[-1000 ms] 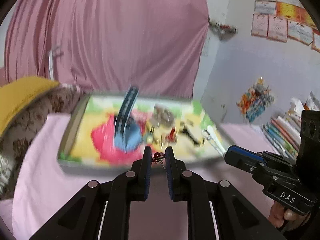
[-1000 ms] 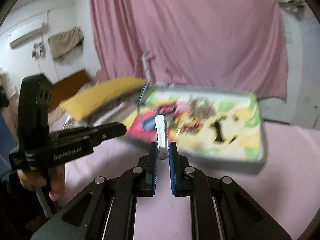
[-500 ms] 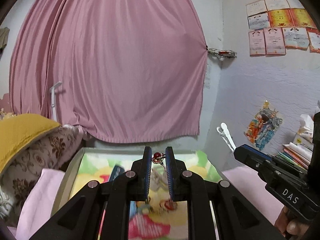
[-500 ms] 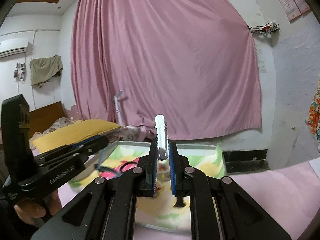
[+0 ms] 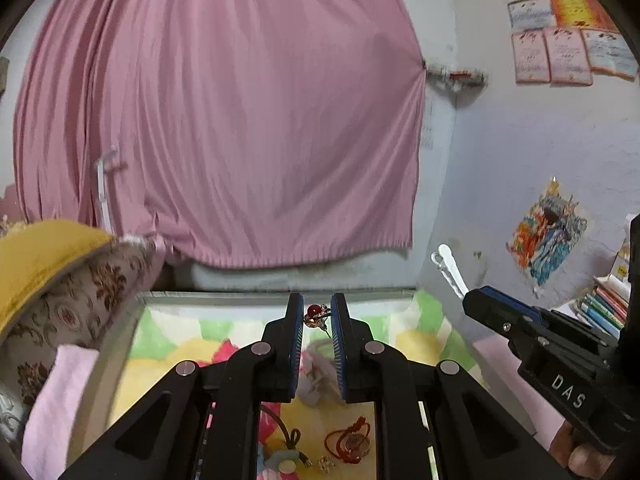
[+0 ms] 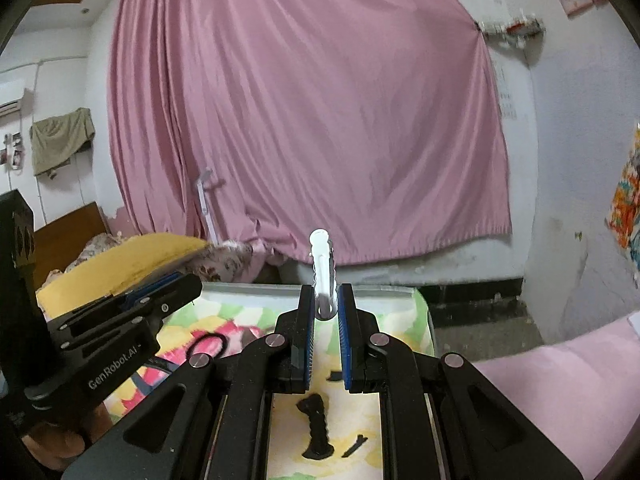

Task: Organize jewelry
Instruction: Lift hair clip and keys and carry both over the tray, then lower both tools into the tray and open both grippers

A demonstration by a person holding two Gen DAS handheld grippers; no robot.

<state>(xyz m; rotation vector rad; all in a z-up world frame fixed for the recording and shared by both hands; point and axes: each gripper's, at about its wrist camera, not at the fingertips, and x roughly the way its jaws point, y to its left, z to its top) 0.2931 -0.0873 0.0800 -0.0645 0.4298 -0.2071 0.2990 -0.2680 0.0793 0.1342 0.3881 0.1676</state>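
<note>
Both tongs are clamped for me right now: left gripper point(image 5: 315, 316) pinches a tiny red-stone earring point(image 5: 314, 314) at its very tips, right gripper point(image 6: 325, 312) grips a white hair clip point(image 6: 322, 270) sticking out toward 12 o'clock. Below, the colourful tray point(image 5: 430, 308) holds the remaining jewelry, a red cord charm point(image 5: 352, 442) at 6 o'clock, pink curtain point(image 5: 224, 120) beyond. My worry is the earring: such a shallow tip hold could let it slip and vanish into the clutter.
</note>
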